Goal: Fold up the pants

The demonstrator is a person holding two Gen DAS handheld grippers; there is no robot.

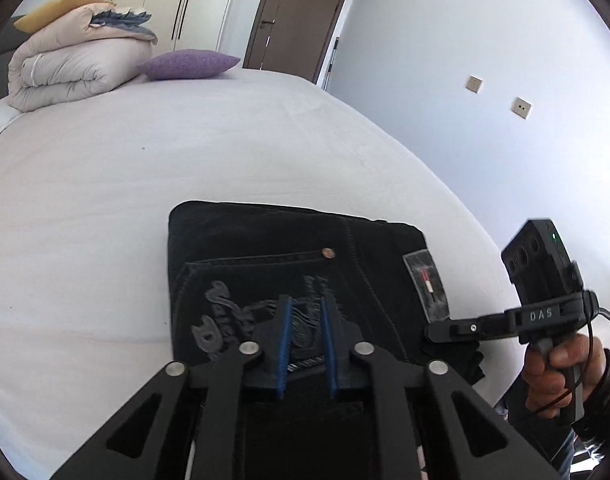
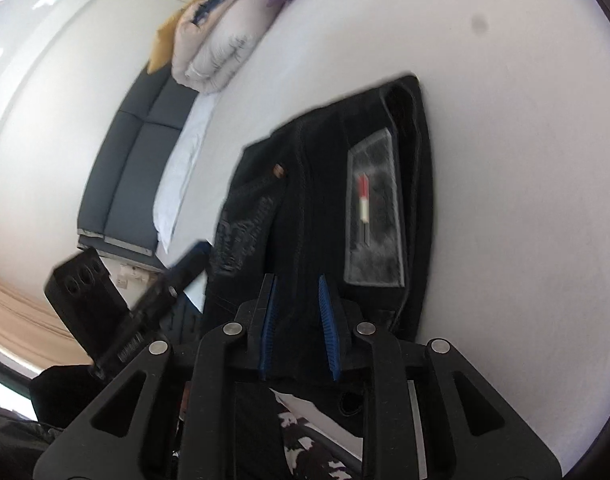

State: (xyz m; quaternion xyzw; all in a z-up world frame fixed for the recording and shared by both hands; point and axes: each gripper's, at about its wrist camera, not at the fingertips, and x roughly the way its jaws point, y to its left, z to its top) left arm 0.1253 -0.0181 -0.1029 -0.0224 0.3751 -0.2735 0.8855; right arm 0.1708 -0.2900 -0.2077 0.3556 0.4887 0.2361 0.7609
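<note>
The black denim pants lie in a thick rectangular bundle on the white bed sheet, back pocket with grey embroidery and grey waistband patch facing up. By my reading the fold is all but made and what remains is to square and flatten it.

My left claw hangs just above the embroidered pocket, near side of the patch, its blue-padded jaws parted with nothing between them. My right claw sits released as well, a clear gap between its pads, over the bundle's near edge just below the patch; whether either claw touches the cloth I cannot tell. The right wrist view is smeared, so I judge that hand is in motion.

To do this well I would press down with the flats of the fingers, not the tips, and sweep outward from the patch toward the far edge, so trapped air leaves and the layers stay stacked. Some loose dark cloth pokes out of the bundle just below the patch, by the right claw; I would tuck that in first. Heavy denim tends to spring open, so I would lift both claws straight up, not dragging, or the top layer may slide off the patch side
</note>
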